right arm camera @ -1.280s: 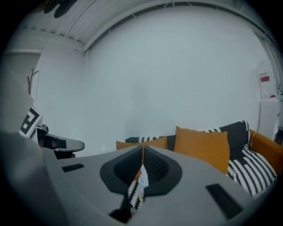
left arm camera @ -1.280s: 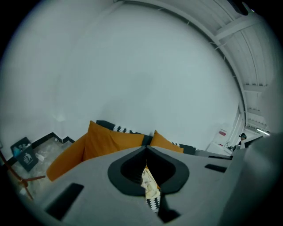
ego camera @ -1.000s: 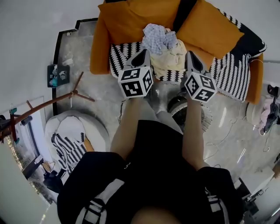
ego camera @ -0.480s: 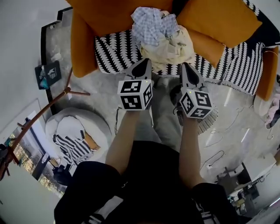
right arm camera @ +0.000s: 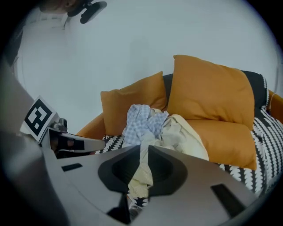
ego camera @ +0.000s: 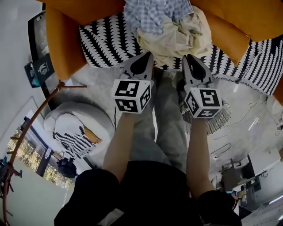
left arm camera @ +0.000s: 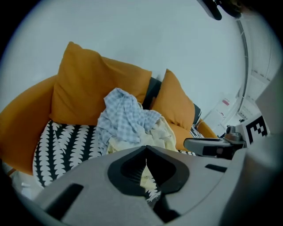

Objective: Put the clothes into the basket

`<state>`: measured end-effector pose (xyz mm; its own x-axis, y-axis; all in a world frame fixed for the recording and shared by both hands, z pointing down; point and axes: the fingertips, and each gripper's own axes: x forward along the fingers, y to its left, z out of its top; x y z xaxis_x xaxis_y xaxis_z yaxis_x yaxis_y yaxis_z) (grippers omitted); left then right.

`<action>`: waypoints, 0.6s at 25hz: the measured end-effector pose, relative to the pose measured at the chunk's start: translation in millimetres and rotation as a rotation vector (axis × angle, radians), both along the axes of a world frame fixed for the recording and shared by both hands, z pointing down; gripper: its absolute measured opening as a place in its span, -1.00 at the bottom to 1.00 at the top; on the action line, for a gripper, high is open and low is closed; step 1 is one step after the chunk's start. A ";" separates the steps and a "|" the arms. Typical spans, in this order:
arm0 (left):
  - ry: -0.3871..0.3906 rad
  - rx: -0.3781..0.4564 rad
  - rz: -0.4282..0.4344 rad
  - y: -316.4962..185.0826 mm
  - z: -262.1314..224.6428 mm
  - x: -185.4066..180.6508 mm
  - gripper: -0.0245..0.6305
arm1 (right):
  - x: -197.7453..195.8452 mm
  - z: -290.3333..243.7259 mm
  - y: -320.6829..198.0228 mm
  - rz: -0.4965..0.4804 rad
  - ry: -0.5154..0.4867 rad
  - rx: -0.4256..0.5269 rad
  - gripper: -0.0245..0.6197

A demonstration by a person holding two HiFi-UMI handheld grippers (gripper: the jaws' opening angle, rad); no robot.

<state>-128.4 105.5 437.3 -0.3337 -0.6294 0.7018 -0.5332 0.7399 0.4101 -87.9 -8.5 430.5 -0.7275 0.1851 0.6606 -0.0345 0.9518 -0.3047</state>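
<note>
A heap of clothes lies on the orange sofa (ego camera: 66, 48): a blue checked shirt (ego camera: 154, 13) on top of a cream garment (ego camera: 177, 37). Both also show in the left gripper view, shirt (left arm camera: 126, 119) and cream garment (left arm camera: 162, 137), and in the right gripper view, shirt (right arm camera: 140, 118) and cream garment (right arm camera: 185, 134). My left gripper (ego camera: 143, 59) and right gripper (ego camera: 191, 62) hang side by side just short of the heap, both shut and empty. A wire basket (ego camera: 219, 119) stands on the floor under my right gripper.
A black-and-white patterned cover (ego camera: 104, 42) lies over the sofa seat, with orange cushions (right arm camera: 208, 90) behind the heap. My grey-trousered legs (ego camera: 166, 119) stand between the grippers. A white pouf (ego camera: 95, 121) and a wooden coat stand (ego camera: 37, 108) are at the left. Cables (ego camera: 221, 150) lie at the right.
Both grippers have sunk together while staying shut. The clothes heap now sits higher and nearer in the head view, and the sofa fills its top edge.
</note>
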 end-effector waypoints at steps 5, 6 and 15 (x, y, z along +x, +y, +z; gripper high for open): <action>0.030 -0.037 0.044 -5.6 40.0 0.4 -0.67 | -2.8 44.7 -14.0 -0.002 0.075 0.026 -0.25; 0.042 -0.047 0.043 -5.7 47.3 -0.8 -0.52 | -3.2 51.6 -19.7 0.006 0.089 0.039 -0.21; 0.118 -0.186 0.013 3.0 105.3 -10.2 -0.17 | -8.9 105.8 -88.6 0.115 0.228 0.178 0.02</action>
